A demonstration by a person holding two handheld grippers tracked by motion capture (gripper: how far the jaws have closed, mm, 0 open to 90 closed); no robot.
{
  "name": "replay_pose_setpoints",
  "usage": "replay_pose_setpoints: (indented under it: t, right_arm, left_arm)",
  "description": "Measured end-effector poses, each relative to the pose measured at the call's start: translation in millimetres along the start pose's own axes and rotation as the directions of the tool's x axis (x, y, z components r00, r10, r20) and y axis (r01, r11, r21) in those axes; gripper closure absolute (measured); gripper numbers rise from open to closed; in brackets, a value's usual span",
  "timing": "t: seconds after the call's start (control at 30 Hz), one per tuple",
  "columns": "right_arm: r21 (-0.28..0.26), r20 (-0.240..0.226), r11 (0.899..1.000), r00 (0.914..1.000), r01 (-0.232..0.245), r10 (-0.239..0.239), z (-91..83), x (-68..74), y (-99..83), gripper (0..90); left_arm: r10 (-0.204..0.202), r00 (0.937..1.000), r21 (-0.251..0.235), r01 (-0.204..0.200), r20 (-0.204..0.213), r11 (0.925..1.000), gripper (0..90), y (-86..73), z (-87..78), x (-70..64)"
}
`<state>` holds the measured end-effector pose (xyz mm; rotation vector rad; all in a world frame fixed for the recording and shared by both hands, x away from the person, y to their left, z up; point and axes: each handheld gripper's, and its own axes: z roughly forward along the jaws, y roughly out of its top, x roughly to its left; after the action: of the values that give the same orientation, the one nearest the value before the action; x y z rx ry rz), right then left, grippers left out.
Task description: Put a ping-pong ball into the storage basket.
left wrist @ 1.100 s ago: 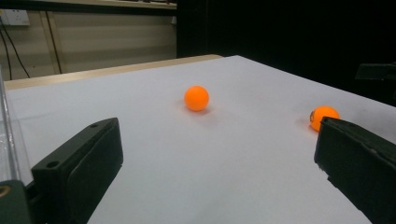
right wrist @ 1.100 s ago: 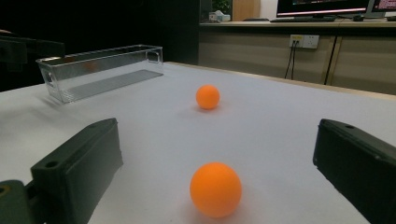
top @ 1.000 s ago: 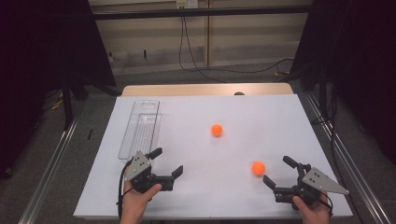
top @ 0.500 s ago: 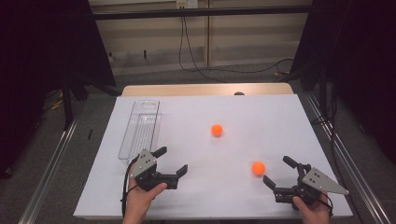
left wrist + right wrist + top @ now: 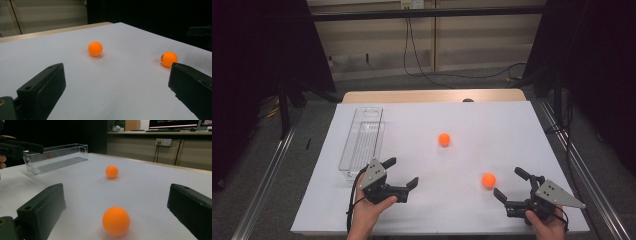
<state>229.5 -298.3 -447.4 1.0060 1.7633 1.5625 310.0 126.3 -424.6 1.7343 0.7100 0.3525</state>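
Nearest the table's front edge, two hand-held black two-jaw grippers sit low over the white tabletop (image 5: 492,125). At near right, the right gripper (image 5: 509,185) has its jaws spread wide with nothing between them, facing the nearer small orange ball (image 5: 488,180) just beyond its tips. At near left, the left gripper (image 5: 401,172) is likewise wide open and empty, aimed right and far. A second small orange ball (image 5: 444,139) lies farther off, mid-table. One long clear plastic tray (image 5: 362,142) lies at far left, its long axis running near to far. A dark mark on the nearer ball is unreadable.

Two balls (image 5: 444,139) right of tray (image 5: 362,142)
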Motion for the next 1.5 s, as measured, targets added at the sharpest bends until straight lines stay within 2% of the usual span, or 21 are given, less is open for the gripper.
replay_pose_setpoints:
  t: [0.3,0.33,0.37,1.5]
  right_arm:
    - [0.0,-0.001,1.0,1.0,0.002,-0.002,-0.2,-0.2,0.1,1.4]
    - [-0.001,-0.001,1.0,1.0,0.003,-0.003,-0.2,-0.3,0.1,1.4]
    - [0.0,0.0,1.0,1.0,0.003,-0.003,-0.2,-0.3,0.1,1.4]
    - [-0.001,-0.006,1.0,1.0,0.004,-0.004,0.0,0.2,0.2,1.5]
  left_arm:
    - [0.009,0.9999,0.01,-0.009,0.01,0.9999,1.2,1.7,6.3,-2.9]
    - [-0.001,1.0,0.01,0.0,0.01,0.9999,1.2,1.6,7.3,-3.9]
    - [0.011,0.9998,0.015,-0.011,0.013,0.9998,1.2,1.8,7.8,-3.4]
    - [0.038,0.9983,0.05,-0.04,0.044,0.9979,1.5,3.8,27.8,-13.3]
